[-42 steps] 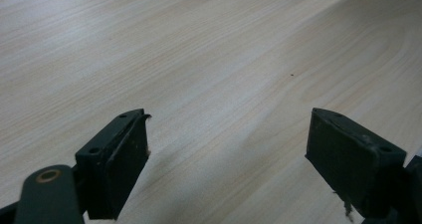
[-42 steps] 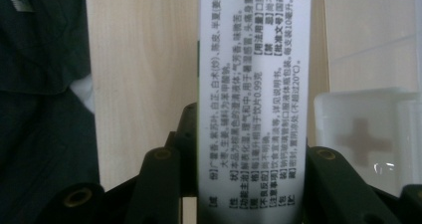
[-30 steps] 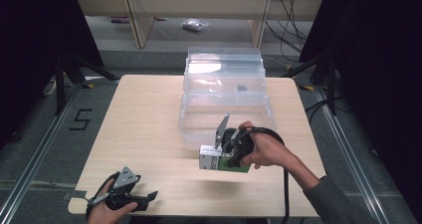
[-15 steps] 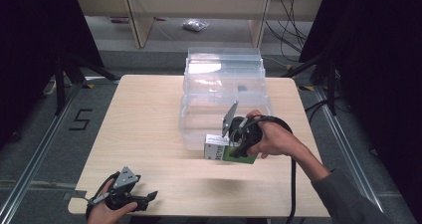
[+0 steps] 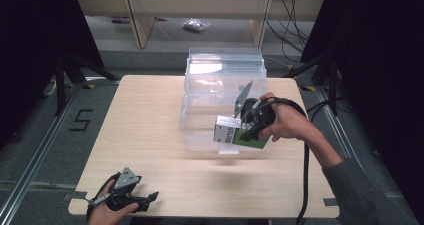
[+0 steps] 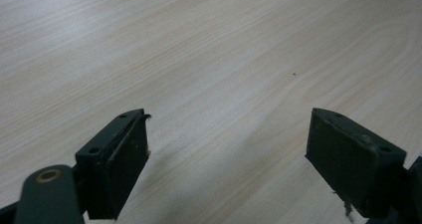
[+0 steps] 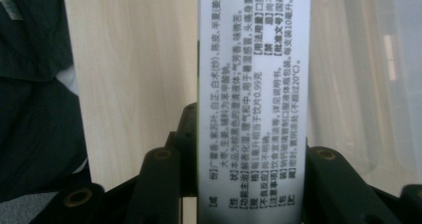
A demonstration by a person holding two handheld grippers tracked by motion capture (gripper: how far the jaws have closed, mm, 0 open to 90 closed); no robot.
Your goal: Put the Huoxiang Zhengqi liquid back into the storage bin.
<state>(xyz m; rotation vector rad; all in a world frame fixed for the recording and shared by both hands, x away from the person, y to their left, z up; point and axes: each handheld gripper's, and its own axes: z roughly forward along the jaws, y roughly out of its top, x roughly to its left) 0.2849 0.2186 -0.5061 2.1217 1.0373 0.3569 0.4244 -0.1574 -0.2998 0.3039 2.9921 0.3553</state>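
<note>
- Right gripper (image 5: 239, 130): fingers clamped on small white-and-green printed cardboard box (image 5: 233, 133), held above light wooden counter (image 5: 145, 120), right of centre, against clear plastic bin (image 5: 220, 90).
- Left gripper (image 5: 142, 200): fingers wide apart, empty, near-left corner.

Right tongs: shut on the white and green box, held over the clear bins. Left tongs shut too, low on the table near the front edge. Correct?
Not quite. The left tongs are open: the left gripper view shows a wide gap between the jaws with bare table behind. The rest stands: the right tongs are shut on the white and green box, held over the clear bins.
</note>
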